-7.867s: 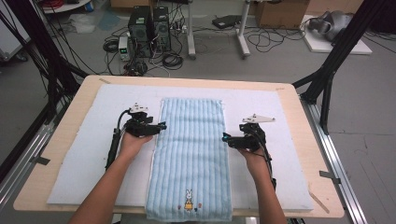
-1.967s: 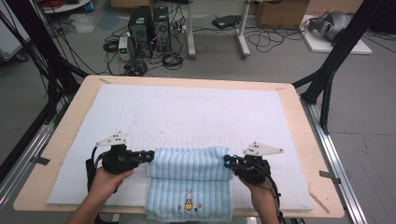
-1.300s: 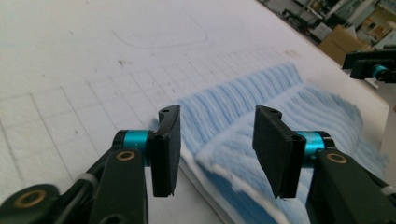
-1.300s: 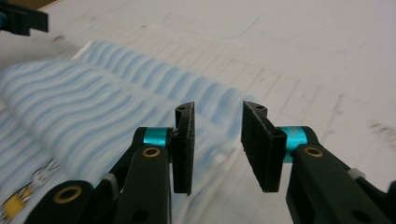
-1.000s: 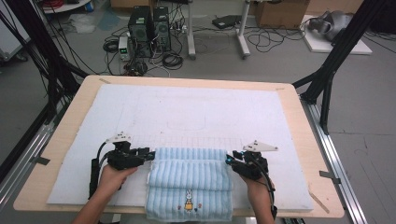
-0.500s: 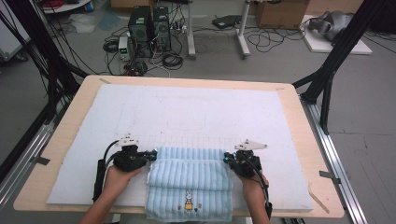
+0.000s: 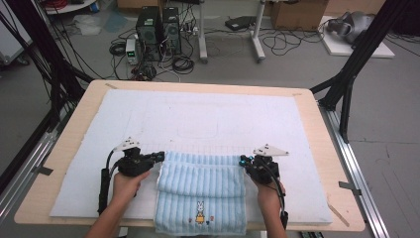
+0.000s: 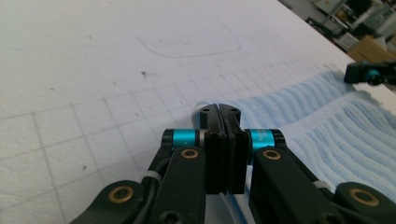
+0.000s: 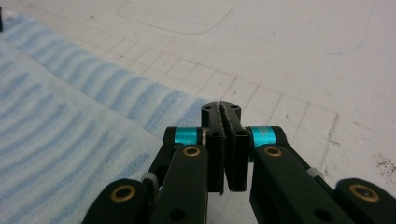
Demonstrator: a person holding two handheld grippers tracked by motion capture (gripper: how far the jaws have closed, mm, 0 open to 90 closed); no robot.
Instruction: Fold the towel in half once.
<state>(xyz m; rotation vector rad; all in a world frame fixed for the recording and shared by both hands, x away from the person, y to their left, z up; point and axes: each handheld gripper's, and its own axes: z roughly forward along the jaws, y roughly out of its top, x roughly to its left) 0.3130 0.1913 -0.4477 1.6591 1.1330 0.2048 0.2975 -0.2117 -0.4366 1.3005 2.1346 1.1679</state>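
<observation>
Both grippers slid inward, jaws closed on the towel (image 7: 200,191), white mat (image 7: 208,116), cluttered floor

We see a pale blue towel (image 7: 200,196) with ribbed stripes and a small white rabbit motif, on a white gridded mat (image 7: 198,116) over the tan wooden table (image 7: 322,139).

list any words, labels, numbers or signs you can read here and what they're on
No readable text in these views.
The blue towel has a small stitched rabbit near its front edge, a picture with no letters.
The white mat carries only faint drawn grid lines and a rounded outline, no figures.
Both the left gripper and the right gripper bear no markings.
</observation>
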